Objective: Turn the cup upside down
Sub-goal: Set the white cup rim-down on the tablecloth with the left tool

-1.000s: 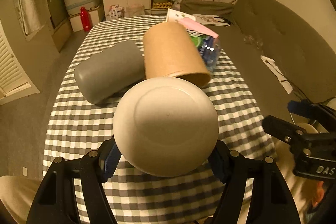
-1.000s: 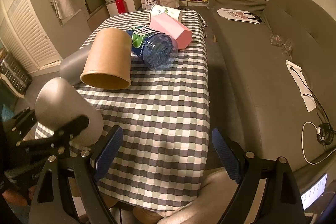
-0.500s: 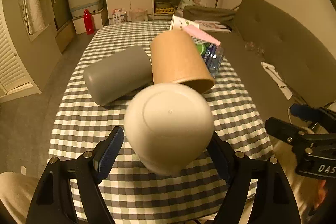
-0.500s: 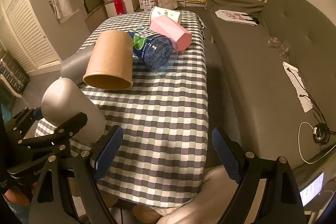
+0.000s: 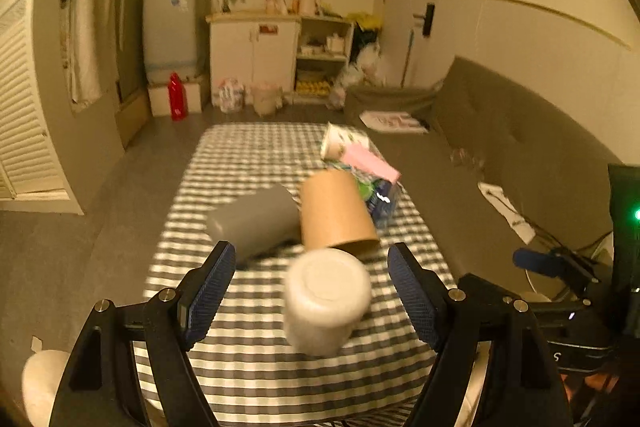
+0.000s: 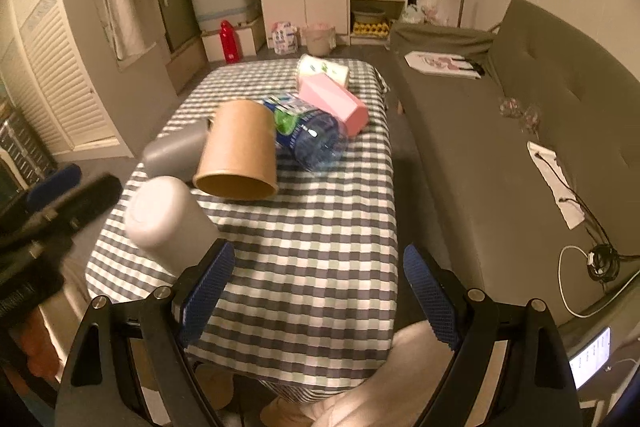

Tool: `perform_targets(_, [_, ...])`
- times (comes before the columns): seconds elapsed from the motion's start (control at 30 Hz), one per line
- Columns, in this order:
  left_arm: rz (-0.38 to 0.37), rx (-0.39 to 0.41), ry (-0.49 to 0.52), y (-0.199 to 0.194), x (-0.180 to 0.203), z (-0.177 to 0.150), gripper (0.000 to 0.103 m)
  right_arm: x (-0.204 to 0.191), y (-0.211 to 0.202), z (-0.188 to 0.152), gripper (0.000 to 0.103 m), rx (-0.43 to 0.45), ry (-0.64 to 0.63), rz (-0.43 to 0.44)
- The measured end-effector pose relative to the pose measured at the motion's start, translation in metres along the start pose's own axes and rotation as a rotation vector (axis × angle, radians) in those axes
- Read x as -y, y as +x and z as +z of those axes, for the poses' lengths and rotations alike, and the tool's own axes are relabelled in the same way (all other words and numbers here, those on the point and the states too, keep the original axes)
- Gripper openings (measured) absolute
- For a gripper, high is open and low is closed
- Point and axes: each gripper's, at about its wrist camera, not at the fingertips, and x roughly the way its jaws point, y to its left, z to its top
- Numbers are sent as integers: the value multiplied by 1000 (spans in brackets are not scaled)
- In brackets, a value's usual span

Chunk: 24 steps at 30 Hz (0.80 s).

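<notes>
Since the frame one second earlier, when my left gripper [image 5: 311, 291] clamped the white cup [image 5: 326, 301] close to the lens, I have let go and drawn that gripper up and back; the cup now stands free on the checked tablecloth [image 5: 256, 371], base uppermost, near the front edge of the table. My left fingers [image 5: 212, 293] are spread wide, with clear gaps on both sides of the cup. My right gripper [image 6: 316, 291] is likewise parted and empty, hovering over the near right part of the cloth; from that view the cup [image 6: 168, 223] stands to its left, just beyond the left pad.

Step in hand: release and withdrawal after the inversion. In my judgement the flip is done or nearly so. The next move calls only for a clean retreat, keeping the pads from clipping the cup's wall.

The cup: plain off-white, smooth, slightly tapered, its flat base showing a shallow circular recess. It appears a little blurred in the left view, so whether it has fully settled I cannot tell. The brown paper cup [image 5: 336, 213] and grey cup [image 5: 256, 221] lie on their sides just behind it, apart from it.
</notes>
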Motion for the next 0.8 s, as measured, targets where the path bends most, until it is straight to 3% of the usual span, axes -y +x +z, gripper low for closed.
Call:
perform_targets(0.13, [76, 34, -20, -14, -21, -9, 81, -10, -8, -7, 87, 46, -13, 11])
perform_targets(0.37, [146, 4, -64, -16, -43, -39, 81, -28, -7, -22, 87, 103, -44, 30])
perform_targets(0.43, [158, -6, -71, -14, -47, -49, 82, -32, -5, -26, 87, 120, -58, 23])
perform_targets(0.5, [162, -12, -85, -12, -49, -56, 91, -36, -4, -31, 88, 145, -74, 15])
perform_targets(0.8, [177, 3, -44, -2, -40, -60, 93, -39, 5, -36, 96, 175, -71, 17])
